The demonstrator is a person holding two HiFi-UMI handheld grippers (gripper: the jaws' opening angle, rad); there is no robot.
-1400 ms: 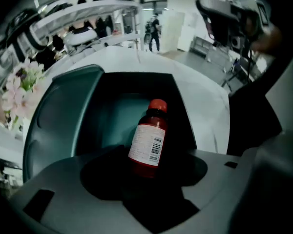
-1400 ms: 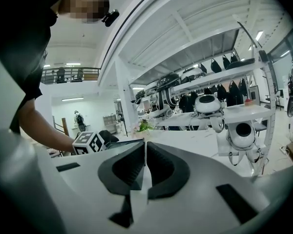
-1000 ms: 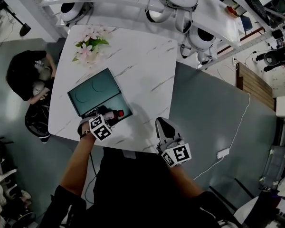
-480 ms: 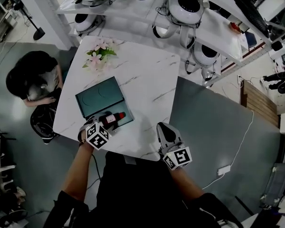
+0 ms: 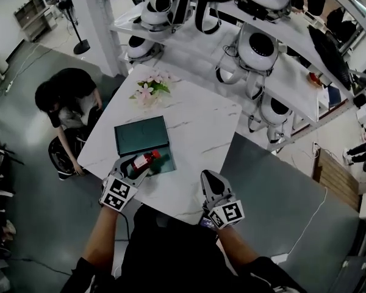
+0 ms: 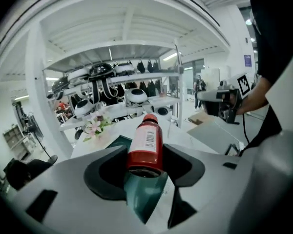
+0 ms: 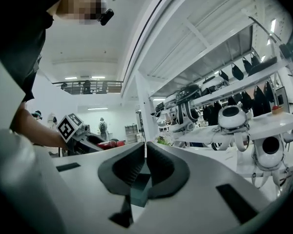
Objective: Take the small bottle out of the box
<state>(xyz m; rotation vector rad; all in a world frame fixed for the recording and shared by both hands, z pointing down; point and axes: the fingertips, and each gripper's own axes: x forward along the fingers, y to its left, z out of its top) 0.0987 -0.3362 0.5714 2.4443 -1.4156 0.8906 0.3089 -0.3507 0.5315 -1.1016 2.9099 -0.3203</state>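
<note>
A small red bottle (image 5: 144,161) with a white label is held in my left gripper (image 5: 133,170), lifted above the near end of the teal box (image 5: 141,135) on the white marble table (image 5: 201,133). In the left gripper view the bottle (image 6: 146,143) stands between the pads of the left gripper (image 6: 145,156), cap pointing away. Those jaws have just been closing a little on it. My right gripper (image 5: 211,185) hovers by the table's near edge, to the right of the box. The right gripper (image 7: 145,160) is shut, with nothing between its pads.
Pink flowers (image 5: 147,91) lie at the table's far corner. A person (image 5: 70,96) sits on the floor left of the table. Shelves with white robot heads (image 5: 256,47) stand behind it. The left gripper (image 7: 71,128) and the bottle (image 7: 110,143) show in the right gripper view.
My left gripper has risen with the red bottle, lifting it from the box's near end and tilting it up. The right gripper rose slightly.
</note>
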